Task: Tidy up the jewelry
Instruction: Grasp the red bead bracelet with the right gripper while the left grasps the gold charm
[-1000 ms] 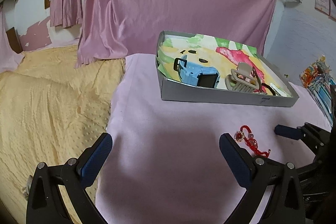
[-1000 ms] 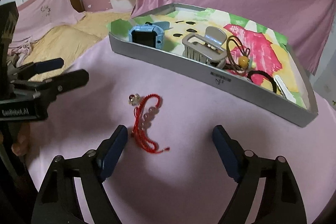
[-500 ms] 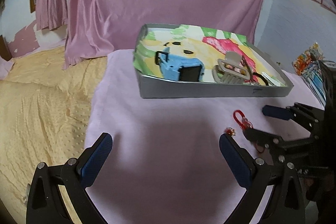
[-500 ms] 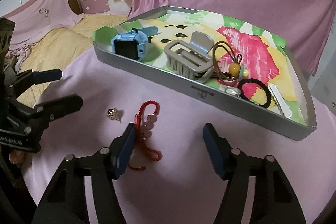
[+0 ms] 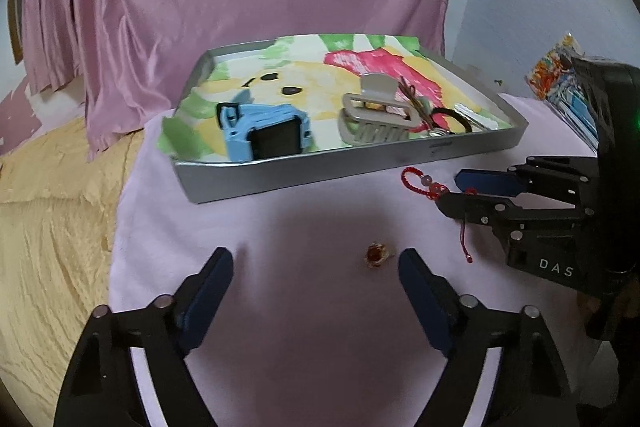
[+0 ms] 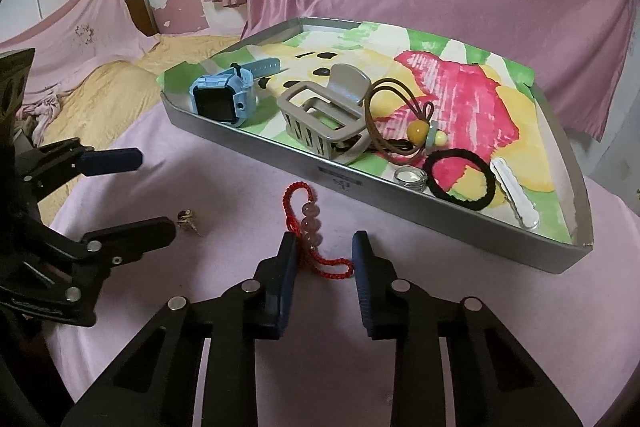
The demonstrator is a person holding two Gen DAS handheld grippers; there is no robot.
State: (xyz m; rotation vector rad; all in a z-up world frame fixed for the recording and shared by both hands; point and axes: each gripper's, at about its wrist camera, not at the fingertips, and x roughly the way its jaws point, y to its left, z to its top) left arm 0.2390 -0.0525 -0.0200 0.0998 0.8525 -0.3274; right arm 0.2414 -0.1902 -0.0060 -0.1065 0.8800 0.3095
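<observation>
A red cord bracelet (image 6: 310, 227) with pink beads lies on the pink cloth in front of the grey tray (image 6: 384, 187). My right gripper (image 6: 324, 263) straddles its near loop, jaws partly closed with a gap, not clamped. The bracelet also shows in the left wrist view (image 5: 428, 183), partly under the right gripper (image 5: 476, 193). A small gold ring with a red stone (image 5: 376, 254) lies just ahead of my open left gripper (image 5: 316, 281), near its right finger. The ring also shows in the right wrist view (image 6: 186, 218).
The tray holds a blue watch (image 6: 222, 97), a beige hair claw (image 6: 324, 119), brown and black hair ties (image 6: 460, 177), a silver ring (image 6: 408, 179) and a white clip (image 6: 514, 187). A yellow blanket (image 5: 48, 227) lies left of the cloth. Pink curtains hang behind.
My right gripper has moved forward over the bracelet and narrowed its jaws. My left gripper has swung right, bringing the gold ring between its fingers.
</observation>
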